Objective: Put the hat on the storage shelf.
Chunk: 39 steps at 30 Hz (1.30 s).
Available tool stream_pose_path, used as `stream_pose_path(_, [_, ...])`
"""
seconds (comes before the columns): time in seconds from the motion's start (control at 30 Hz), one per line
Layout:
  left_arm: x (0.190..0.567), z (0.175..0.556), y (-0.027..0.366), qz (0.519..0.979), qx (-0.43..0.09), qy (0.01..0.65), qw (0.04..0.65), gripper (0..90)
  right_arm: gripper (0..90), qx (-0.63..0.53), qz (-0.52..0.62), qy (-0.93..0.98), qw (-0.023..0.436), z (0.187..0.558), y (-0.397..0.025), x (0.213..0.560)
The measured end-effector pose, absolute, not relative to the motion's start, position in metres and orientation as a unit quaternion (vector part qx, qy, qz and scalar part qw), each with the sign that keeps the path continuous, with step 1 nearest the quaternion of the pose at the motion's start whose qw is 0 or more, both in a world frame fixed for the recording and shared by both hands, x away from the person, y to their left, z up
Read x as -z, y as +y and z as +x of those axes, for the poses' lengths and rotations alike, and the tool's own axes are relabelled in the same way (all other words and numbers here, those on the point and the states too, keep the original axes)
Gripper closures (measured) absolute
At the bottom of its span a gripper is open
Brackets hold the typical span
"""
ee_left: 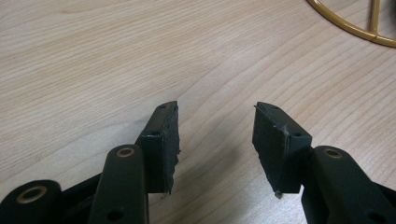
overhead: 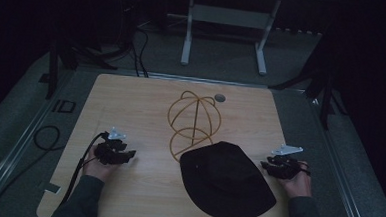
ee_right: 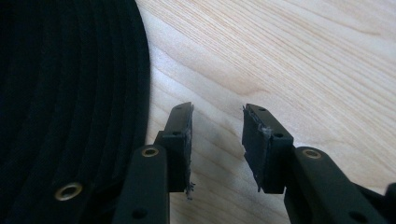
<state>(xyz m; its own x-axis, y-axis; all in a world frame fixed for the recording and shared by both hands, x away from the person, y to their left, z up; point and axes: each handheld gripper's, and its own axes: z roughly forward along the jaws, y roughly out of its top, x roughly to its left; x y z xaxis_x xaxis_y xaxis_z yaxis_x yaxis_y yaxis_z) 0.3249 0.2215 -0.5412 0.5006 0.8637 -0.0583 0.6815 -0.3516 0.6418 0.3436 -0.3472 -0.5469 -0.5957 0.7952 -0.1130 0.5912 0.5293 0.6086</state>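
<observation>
Both the left gripper (ee_left: 215, 140) and the right gripper (ee_right: 217, 140) have their jaws spread over the bare table (overhead: 142, 186), holding nothing, while the black hat (overhead: 227, 180) lies just beside the right one, near the gold wire stand (overhead: 194, 121).

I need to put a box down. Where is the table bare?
Bare wood spans the far left, between the table edge and the gold wire stand, and the far right corner. It is crowded mid-front, where the black hat meets the stand's base.
</observation>
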Motion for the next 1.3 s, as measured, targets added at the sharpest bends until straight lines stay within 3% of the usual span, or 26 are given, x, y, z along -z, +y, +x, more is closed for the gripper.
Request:
stream_pose_path(0.3, [0.541,0.324,0.223,0.808,-0.148,0.481,0.306,50.9,62.7,-0.276,0.426,0.847,0.158,0.347,-0.354,0.546])
stream_pose_path(0.53, [0.542,0.325,0.223,0.811,-0.146,0.479,0.301,50.9,62.7,-0.250,0.414,0.861,0.159,0.344,-0.355,0.541])
stream_pose_path(1.3, [0.544,0.324,0.221,0.816,-0.141,0.476,0.295,50.6,62.8,-0.267,0.354,0.887,0.129,0.319,-0.351,0.488])
